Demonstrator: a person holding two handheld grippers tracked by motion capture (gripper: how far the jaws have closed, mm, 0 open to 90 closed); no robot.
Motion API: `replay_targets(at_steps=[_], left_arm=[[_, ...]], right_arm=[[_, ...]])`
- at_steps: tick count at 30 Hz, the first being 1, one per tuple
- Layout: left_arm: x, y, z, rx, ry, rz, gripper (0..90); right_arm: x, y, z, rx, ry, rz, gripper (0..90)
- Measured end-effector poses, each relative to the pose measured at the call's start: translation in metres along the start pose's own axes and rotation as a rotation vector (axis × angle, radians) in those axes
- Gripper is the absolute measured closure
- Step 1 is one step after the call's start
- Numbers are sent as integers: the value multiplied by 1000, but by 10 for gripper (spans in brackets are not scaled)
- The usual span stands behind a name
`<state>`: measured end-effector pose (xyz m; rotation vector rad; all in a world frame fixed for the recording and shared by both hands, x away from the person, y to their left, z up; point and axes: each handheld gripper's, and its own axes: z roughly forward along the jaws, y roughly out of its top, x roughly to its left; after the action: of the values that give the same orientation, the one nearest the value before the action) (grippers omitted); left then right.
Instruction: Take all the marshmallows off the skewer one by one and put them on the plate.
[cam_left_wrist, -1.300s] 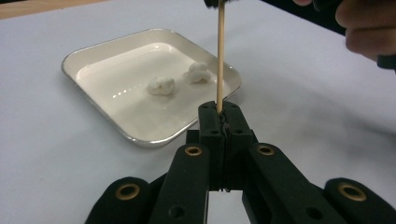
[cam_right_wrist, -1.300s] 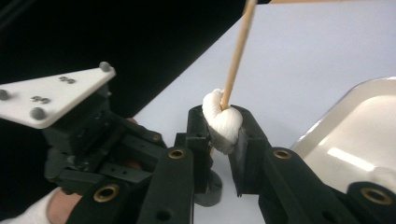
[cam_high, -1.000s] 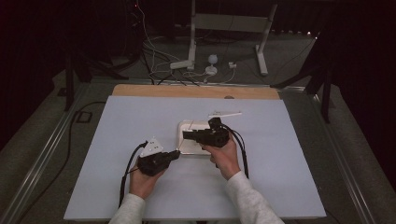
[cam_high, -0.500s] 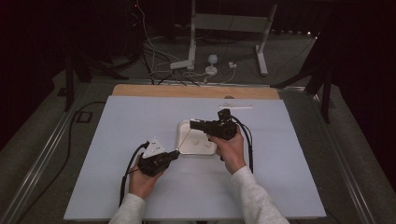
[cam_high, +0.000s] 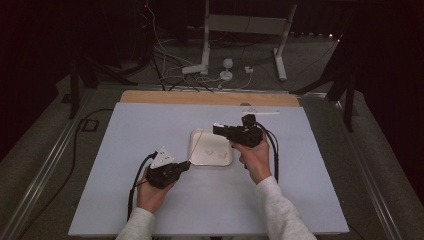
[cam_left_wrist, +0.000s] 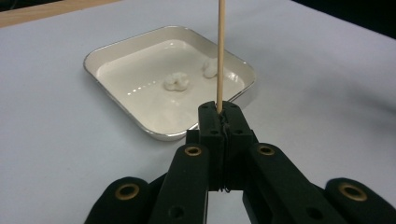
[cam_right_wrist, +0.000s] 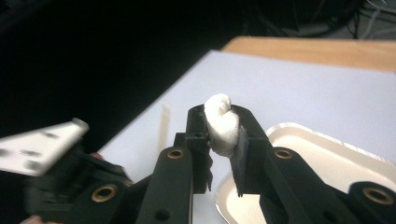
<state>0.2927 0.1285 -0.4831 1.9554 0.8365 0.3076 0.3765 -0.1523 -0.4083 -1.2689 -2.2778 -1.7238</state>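
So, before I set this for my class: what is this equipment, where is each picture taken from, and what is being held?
No machine works here: a person holds a hand tool with two black fingers in each hand. The high view looks down on a pale blue table. The other two pictures come from small cameras riding on each tool, looking along its fingers. On the table lies a shallow white tray with two white lumps in it. The left gripper is shut on a thin wooden stick that points up over the tray. The right gripper pinches a third soft white lump, the held lump, above the tray's edge.
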Motion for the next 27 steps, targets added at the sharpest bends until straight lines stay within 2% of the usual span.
replay_targets(at_steps=[3, 4, 5, 6, 7, 9, 10, 16, 17, 20, 24, 27], left_arm=[[2, 0, -1, -11, -8, -19, 900], [2, 0, -1, -11, -8, -19, 900], [2, 0, -1, -13, -9, -22, 900], [3, 0, -1, -13, -10, -23, 900], [3, 0, -1, -15, -12, -26, 900], [2, 1, -1, -20, -17, -30, 900], [2, 1, -1, -22, -19, -32, 900], [2, 1, -1, -24, -28, -41, 900], [3, 1, -1, -25, -28, -44, 900], [4, 2, -1, -27, -26, -49, 900], [8, 4, -1, -46, -34, -84, 900], [7, 4, 0, -38, -30, -92, 900]], right_arm=[[-6, -8, 7, 35, -43, -13, 781], [-6, -8, 7, 35, -43, -13, 781], [-10, -14, 11, 63, -75, -24, 778], [-10, -14, 11, 63, -75, -24, 778], [-14, -19, 15, 88, -106, -36, 774], [-15, -20, 16, 94, -110, -33, 771], [-18, -24, 20, 113, -130, -35, 765], [-26, -31, 28, 147, -149, -28, 745], [-27, -32, 29, 153, -151, -21, 720], [-28, -34, 32, 160, -158, -18, 533], [-26, -35, 32, 173, -173, -43, 362], [-22, -37, 28, 162, -183, -64, 250]])
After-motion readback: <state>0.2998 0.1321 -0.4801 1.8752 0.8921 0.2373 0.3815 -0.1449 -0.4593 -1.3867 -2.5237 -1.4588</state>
